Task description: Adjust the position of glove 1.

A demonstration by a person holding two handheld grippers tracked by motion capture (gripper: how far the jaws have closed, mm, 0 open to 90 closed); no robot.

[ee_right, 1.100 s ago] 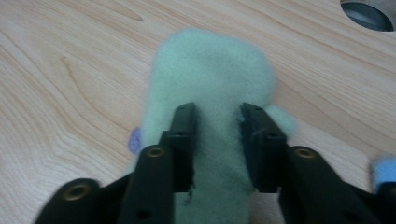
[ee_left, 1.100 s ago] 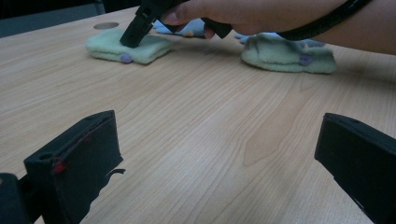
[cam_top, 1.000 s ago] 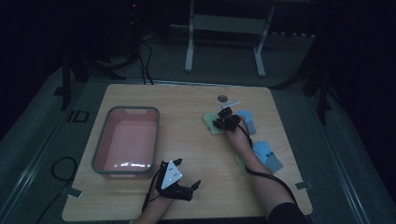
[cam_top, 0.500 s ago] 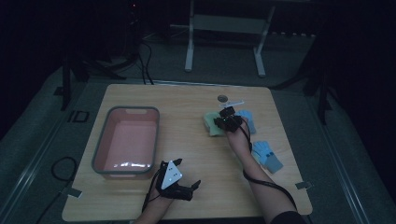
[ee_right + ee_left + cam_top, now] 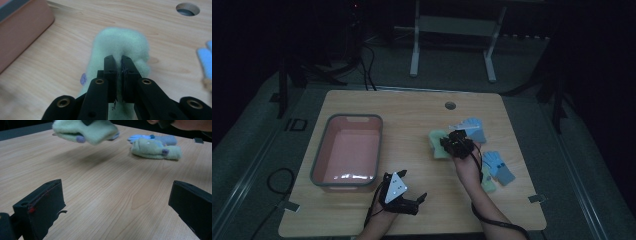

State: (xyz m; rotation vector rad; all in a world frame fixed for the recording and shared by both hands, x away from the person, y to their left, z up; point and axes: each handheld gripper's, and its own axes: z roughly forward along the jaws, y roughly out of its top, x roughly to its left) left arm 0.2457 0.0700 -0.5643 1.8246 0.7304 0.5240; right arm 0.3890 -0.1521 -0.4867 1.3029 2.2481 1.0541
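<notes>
A pale green fuzzy mitten [image 5: 121, 42] hangs from my right gripper [image 5: 121, 58], whose jaws are shut on its fabric. In the high view my right gripper [image 5: 451, 142] holds that green mitten [image 5: 437, 147] just above the table, right of centre. From the left gripper view the lifted mitten [image 5: 85, 131] floats over its own shadow. A second green mitten [image 5: 155, 148] lies on the wood beyond. My left gripper [image 5: 116, 187] stands open with nothing between its jaws. It rests near the front edge [image 5: 414, 200].
A pink tub [image 5: 347, 150] with a grey rim sits at the table's left. Blue mittens lie at the right: one [image 5: 472, 127] behind my right gripper, another [image 5: 499, 167] beside the forearm. A round cable hole [image 5: 450, 105] is at the back.
My right gripper has come toward the near side and risen, carrying the green mitten off the table. The left gripper has stayed put.
</notes>
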